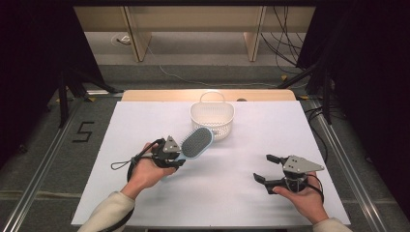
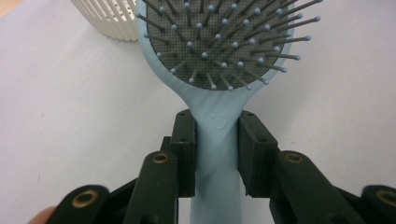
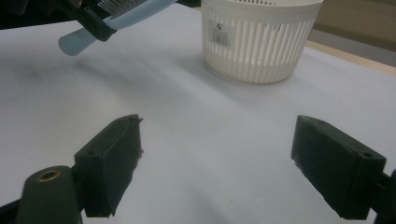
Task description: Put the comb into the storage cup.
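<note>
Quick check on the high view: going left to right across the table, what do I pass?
Left hand-held gripper clamped on the light blue hairbrush → white slotted basket → right hand-held gripper, jaws open with nothing between them.

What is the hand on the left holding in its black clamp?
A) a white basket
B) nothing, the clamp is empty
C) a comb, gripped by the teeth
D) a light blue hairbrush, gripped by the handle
D: the left gripper has its jaws pressed on either side of the handle of the light blue hairbrush, bristles facing the camera, while the white basket stands apart on the table.
</note>
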`<state>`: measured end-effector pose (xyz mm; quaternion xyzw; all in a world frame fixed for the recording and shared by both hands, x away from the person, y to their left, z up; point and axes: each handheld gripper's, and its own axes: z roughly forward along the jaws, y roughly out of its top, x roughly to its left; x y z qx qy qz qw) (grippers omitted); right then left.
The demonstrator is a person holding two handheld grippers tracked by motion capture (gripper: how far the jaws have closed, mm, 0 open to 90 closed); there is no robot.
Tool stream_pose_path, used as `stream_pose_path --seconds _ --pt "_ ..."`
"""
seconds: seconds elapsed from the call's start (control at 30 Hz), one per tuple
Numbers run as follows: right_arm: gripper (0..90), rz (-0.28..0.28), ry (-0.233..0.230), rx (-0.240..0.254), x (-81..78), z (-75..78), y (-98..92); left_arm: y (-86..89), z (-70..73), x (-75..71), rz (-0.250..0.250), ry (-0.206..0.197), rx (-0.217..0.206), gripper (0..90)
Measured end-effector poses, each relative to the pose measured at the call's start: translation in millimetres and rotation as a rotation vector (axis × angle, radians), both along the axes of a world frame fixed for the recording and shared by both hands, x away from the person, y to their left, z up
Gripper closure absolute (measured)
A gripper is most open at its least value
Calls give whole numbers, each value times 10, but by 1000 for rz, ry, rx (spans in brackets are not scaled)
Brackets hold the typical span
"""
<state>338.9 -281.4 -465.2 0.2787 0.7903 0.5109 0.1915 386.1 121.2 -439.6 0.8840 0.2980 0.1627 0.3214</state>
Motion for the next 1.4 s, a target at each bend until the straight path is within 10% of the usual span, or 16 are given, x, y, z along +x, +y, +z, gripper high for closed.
stream_pose_path --seconds 1.4 --pt "170 0 2 5 5 -6 -4 24 57 25 57 -90 -179 698"
